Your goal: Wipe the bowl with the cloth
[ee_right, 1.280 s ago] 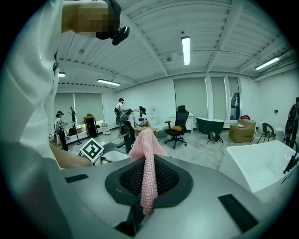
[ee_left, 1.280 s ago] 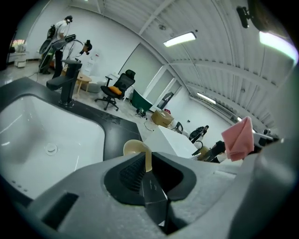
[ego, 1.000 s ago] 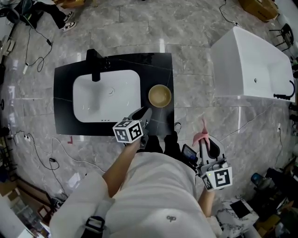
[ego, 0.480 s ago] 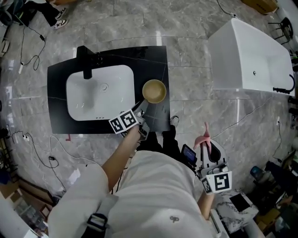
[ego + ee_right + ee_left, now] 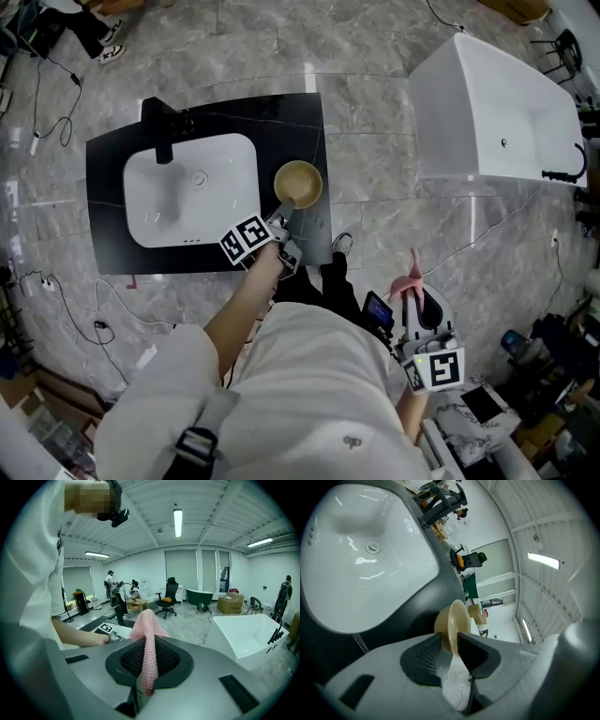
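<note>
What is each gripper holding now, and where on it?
The right gripper pinches the pink knitted cloth partway along its length. The left gripper straddles the near rim of the round tan bowl, not visibly clamped.

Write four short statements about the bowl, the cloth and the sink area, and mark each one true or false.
1. The bowl stands on the black counter, to the right of the sink basin in the head view. True.
2. The pink cloth lies inside the bowl. False: the right gripper is shut on the cloth, away from the counter.
3. The bowl's rim stands between the jaws of the left gripper. True.
4. The faucet is white. False: the faucet is black.
</note>
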The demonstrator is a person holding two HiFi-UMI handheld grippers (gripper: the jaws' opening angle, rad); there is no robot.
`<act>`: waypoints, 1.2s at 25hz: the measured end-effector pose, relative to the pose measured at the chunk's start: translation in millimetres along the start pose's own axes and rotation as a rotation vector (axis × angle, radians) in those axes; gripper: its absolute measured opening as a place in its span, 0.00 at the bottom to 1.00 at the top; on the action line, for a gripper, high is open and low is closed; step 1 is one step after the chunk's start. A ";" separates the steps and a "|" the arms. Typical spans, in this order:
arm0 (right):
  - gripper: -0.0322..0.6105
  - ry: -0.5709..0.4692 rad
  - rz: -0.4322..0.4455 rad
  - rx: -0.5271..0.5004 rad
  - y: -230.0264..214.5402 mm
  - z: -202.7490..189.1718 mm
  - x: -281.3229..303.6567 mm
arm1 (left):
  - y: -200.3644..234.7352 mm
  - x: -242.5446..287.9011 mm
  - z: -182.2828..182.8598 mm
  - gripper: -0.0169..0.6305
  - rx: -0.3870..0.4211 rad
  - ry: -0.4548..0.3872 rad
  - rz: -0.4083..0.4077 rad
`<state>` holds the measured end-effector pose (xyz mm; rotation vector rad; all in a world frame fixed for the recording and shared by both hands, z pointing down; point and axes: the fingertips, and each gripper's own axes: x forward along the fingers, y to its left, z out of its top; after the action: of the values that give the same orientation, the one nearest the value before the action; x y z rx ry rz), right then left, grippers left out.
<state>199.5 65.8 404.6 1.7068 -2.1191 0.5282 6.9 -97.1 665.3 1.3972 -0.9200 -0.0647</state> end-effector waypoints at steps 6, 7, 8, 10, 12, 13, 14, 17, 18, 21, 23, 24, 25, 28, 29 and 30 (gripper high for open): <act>0.08 -0.015 0.003 0.002 -3.4 -0.1 -3.9 | 2.6 0.2 -3.5 0.14 -0.011 0.001 0.033; 0.08 -0.018 0.006 0.001 -3.2 -0.7 -3.0 | 3.1 0.9 -4.5 0.13 -0.008 0.007 0.032; 0.07 -0.020 0.009 0.001 -2.7 -1.5 -1.9 | 3.2 2.0 -5.8 0.13 -0.005 0.016 0.029; 0.08 -0.024 0.016 0.000 -1.5 -2.3 0.1 | 3.2 3.7 -8.8 0.12 0.002 0.035 0.025; 0.08 -0.030 0.024 -0.003 0.8 -1.4 1.9 | 3.4 4.1 -9.9 0.10 0.006 0.045 0.027; 0.08 -0.034 0.028 -0.005 2.5 -0.4 2.7 | 3.3 3.6 -9.7 0.09 0.010 0.048 0.029; 0.07 -0.038 0.031 -0.007 4.0 0.8 3.2 | 2.9 2.8 -9.5 0.09 0.014 0.051 0.029; 0.08 -0.052 0.037 -0.014 6.7 4.0 2.2 | -0.7 -0.7 -11.3 0.09 0.028 0.065 0.024; 0.08 -0.057 0.040 -0.016 6.9 4.9 1.6 | -2.5 -2.5 -12.7 0.09 0.030 0.068 0.021; 0.07 -0.069 0.068 -0.027 10.9 9.3 2.1 | -8.9 -12.1 -16.4 0.08 0.039 0.065 0.008; 0.07 -0.080 0.097 -0.042 18.3 14.3 9.0 | -13.3 -20.4 -12.7 0.08 0.057 0.056 -0.001; 0.08 -0.087 0.113 -0.051 22.5 17.6 13.6 | -16.3 -24.9 -9.5 0.08 0.065 0.048 -0.007; 0.08 -0.094 0.131 -0.059 26.7 21.2 17.7 | -20.2 -29.8 -6.6 0.08 0.068 0.040 -0.015; 0.08 -0.116 0.183 -0.076 39.5 31.6 27.2 | -36.0 -46.2 -2.7 0.08 0.053 0.028 -0.049; 0.08 -0.121 0.198 -0.080 44.2 34.2 30.4 | -41.9 -51.9 -1.6 0.08 0.045 0.027 -0.064; 0.07 -0.126 0.214 -0.082 49.1 36.4 33.9 | -47.9 -57.4 0.0 0.08 0.042 0.024 -0.078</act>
<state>142.9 28.7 387.4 1.5141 -2.3953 0.3947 -8.9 -76.9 595.2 1.4697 -0.8504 -0.0880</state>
